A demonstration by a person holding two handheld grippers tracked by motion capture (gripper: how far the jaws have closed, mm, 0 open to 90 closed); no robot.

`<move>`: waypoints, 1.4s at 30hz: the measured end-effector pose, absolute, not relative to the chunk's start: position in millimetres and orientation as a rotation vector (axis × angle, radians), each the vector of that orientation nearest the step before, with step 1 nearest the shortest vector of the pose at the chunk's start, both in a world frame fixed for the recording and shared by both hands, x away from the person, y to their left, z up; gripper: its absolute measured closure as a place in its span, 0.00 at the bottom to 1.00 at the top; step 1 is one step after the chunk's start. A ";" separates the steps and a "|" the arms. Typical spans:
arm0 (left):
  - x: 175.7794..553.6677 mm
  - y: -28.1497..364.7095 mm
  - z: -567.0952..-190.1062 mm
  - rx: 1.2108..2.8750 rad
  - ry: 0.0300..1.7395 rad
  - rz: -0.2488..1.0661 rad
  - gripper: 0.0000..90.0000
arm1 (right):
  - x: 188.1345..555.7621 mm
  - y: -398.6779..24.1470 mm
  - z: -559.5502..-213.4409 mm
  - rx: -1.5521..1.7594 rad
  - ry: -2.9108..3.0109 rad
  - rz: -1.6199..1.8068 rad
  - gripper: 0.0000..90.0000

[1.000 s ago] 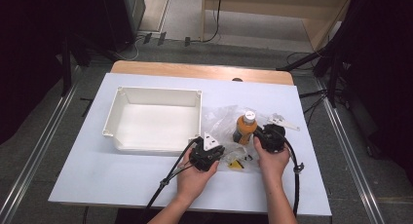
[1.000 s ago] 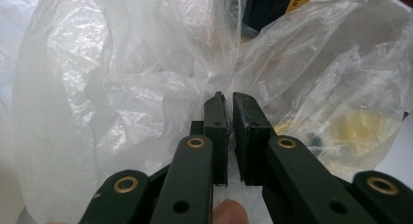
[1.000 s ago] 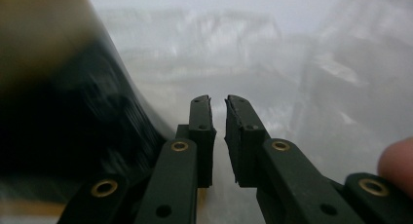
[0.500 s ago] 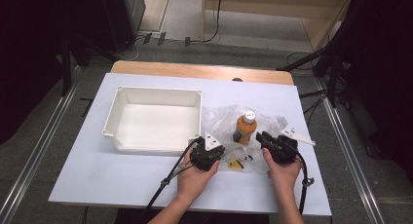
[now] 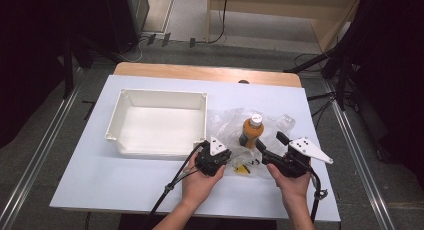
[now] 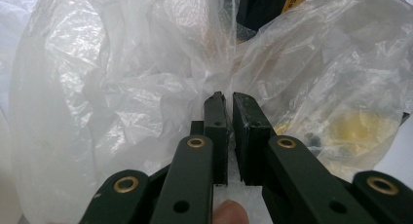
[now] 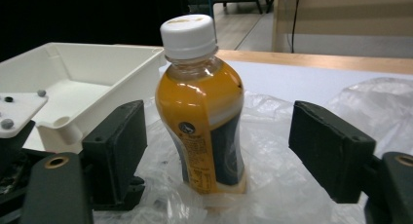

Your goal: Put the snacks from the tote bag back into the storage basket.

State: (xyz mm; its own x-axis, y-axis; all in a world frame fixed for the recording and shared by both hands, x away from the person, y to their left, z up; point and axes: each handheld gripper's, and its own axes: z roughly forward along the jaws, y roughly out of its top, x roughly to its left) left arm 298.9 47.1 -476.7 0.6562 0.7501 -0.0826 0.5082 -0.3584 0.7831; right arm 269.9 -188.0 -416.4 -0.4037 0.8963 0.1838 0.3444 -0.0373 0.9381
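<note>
Left tongs (image 6: 228,100) pinched tight on the clear plastic bag (image 6: 122,87), a fold of film caught between the 2 pads – in the high view these tongs (image 5: 223,159) sit at the bag's 7 o'clock edge, hand (image 5: 200,177) beneath. Right tongs (image 7: 219,151) wide, jaws have just been opening; nothing gripped, pads clear of the bottle on both sides. In the high view the right tongs (image 5: 270,146) lie at 4 o'clock from the bottle, grey plate on top, cable trailing toward 6 o'clock.

Orange juice bottle (image 7: 204,112) upright with its white cap on, dark label, standing on the crumpled bag – in the high view the bottle (image 5: 251,132) is between the 2 tongs, a little toward 12 o'clock. The bag (image 5: 230,121) spreads under and around it. White tray (image 5: 162,96) at 9 o'clock from the bottle, just beside the bag. All on the white desk (image 5: 125,185).
</note>
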 end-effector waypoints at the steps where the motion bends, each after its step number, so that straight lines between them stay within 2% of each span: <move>1: 298.9 47.4 -476.6 2.040 0.974 0.365 0.96 | 270.6 -184.4 -416.7 1.295 1.744 1.449 0.28; 7: 298.9 47.2 -476.7 2.045 0.969 0.367 0.96 | 283.1 -166.9 -423.6 1.312 1.704 1.447 0.32; 15: 299.0 46.6 -476.9 2.037 0.971 0.364 0.96 | 298.9 -143.2 -435.2 1.330 1.680 1.348 0.30; 42: 299.0 46.6 -476.8 2.042 0.968 0.367 0.96 | 303.5 -138.6 -438.7 1.304 1.749 1.353 0.35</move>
State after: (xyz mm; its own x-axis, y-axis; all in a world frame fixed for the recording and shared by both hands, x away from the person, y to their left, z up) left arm 299.0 46.6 -476.8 0.6610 0.7459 -0.0814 0.5050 -0.3620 0.7835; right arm 303.5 -138.6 -438.7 -0.3651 0.9229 0.1222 0.3503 0.0146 0.9365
